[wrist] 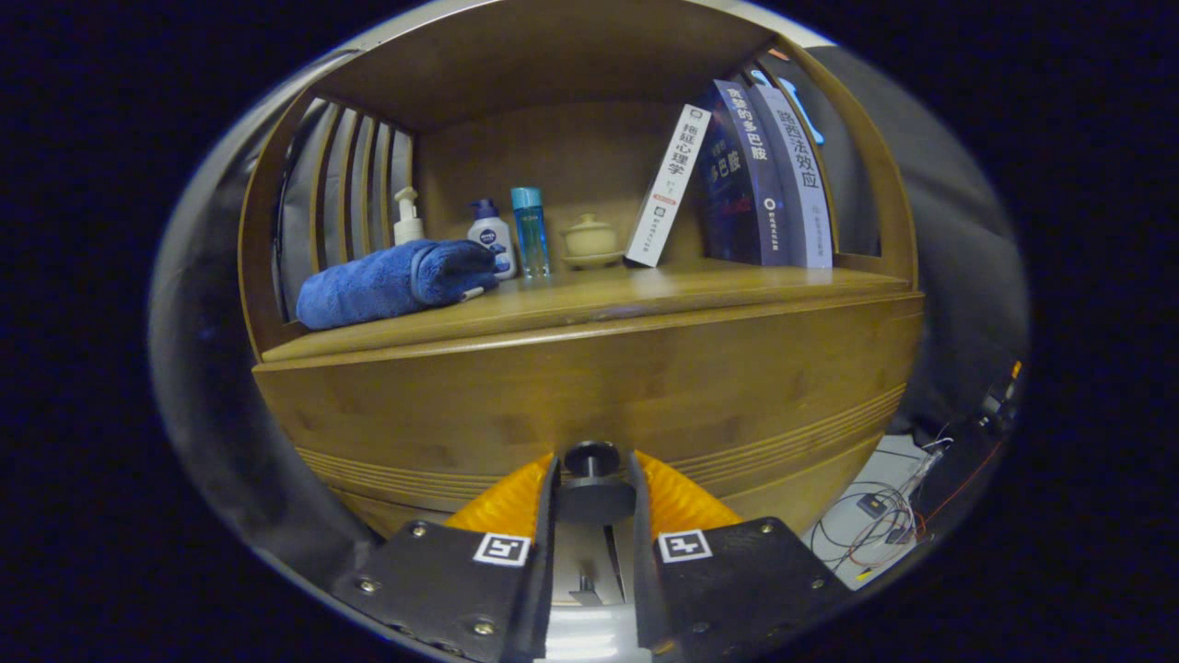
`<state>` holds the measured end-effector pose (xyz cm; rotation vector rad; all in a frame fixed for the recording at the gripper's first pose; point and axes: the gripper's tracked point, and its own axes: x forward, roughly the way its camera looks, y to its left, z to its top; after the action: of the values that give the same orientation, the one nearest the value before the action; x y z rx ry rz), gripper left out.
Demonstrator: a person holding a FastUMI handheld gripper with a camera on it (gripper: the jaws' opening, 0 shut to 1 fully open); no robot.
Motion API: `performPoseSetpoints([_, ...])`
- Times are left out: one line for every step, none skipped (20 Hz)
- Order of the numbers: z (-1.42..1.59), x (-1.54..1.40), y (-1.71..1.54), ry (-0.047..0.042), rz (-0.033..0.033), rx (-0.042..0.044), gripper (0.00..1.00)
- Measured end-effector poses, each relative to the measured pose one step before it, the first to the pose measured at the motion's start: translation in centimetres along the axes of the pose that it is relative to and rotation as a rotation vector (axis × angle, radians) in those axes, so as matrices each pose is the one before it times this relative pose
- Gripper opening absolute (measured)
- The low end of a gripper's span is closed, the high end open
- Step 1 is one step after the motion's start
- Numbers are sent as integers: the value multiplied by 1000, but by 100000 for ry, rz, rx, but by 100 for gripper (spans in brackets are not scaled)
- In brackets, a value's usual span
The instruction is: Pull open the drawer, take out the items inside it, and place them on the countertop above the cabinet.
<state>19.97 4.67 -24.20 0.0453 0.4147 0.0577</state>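
A wooden cabinet has a wide drawer front (589, 387) that lies flush and closed. Its dark round knob (591, 459) sits low on the drawer front, right between my fingers. My gripper (592, 493) is shut on the knob, one finger pressing it from each side. Above the drawer runs the wooden countertop (663, 287). The drawer's inside is hidden.
On the countertop lie a rolled blue towel (396, 281), a white pump bottle (408, 217), a lotion bottle (493, 238), a slim blue bottle (530, 230) and a lidded ceramic bowl (589, 239). Three books (746, 175) lean at the right. Cables (875, 516) lie on the floor.
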Motion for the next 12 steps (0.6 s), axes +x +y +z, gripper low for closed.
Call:
performPoseSetpoints([-116,104,146,545,331,-200,36])
performPoseSetpoints([106,44,-92,787,294,-598,33])
performPoseSetpoints([-176,-239,125,816,-23,-471,30])
performPoseSetpoints([-62,-275,2,397,-24,-54,30])
performPoseSetpoints([-61,-234,-100,40,-241,233,30])
performPoseSetpoints([-31,-367,-114,-206,-180,785,30])
performPoseSetpoints([-312,-724,69,-148,-126,739,30])
performPoseSetpoints([-270,-741,-1,-96,-395,113,30])
performPoseSetpoints([-147,-497,-46,38,-265,104,30])
performPoseSetpoints([-136,-730,-60,116,-179,173,30])
performPoseSetpoints([-233,-590,-84,-30,-33,225,30])
performPoseSetpoints([-162,-588,-54,-286,151,248,30])
